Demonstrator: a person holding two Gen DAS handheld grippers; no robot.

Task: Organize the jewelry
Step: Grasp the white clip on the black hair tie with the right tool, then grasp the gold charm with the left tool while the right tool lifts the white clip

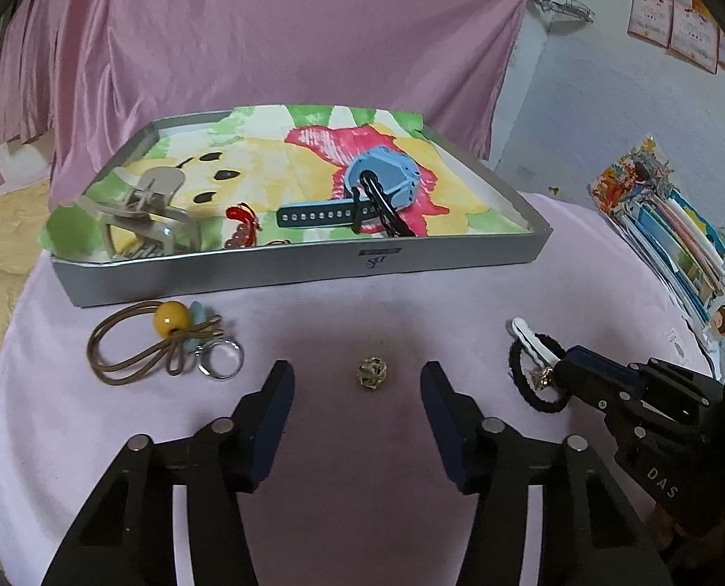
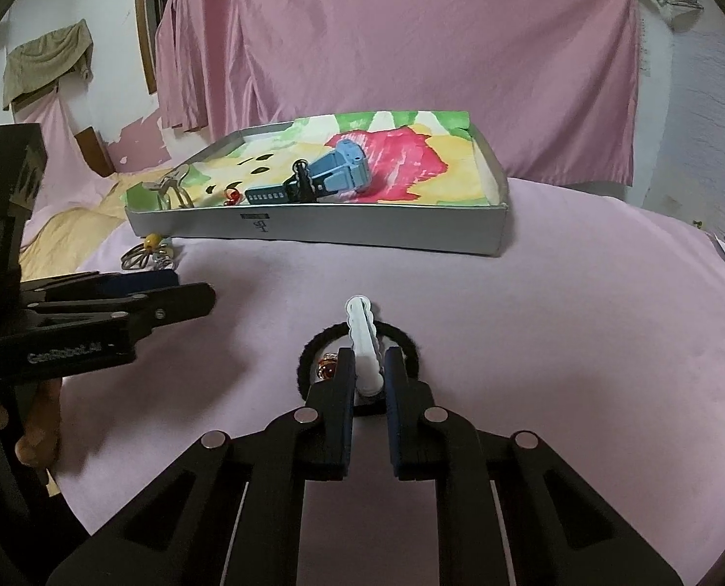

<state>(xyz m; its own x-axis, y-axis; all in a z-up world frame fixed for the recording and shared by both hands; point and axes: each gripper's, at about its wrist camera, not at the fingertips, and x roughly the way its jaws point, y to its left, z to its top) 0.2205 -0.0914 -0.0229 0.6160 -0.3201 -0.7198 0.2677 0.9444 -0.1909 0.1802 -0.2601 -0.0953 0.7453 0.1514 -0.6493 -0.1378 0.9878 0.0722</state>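
Here the right gripper (image 2: 369, 366) has its fingers closed in on the white hair clip (image 2: 364, 337), which lies across a black hair tie (image 2: 313, 342) on the pink cloth (image 2: 557, 317); whether they truly pinch it is unclear. The left gripper (image 1: 357, 381) stands spread apart around a small gold bead (image 1: 373, 374), not touching it. The grey tray (image 1: 313, 271) lies beyond.

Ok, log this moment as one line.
left gripper: open, over small gold bead | right gripper: closing around white wavy hair clip, contact unclear | grey tray: blue watch inside
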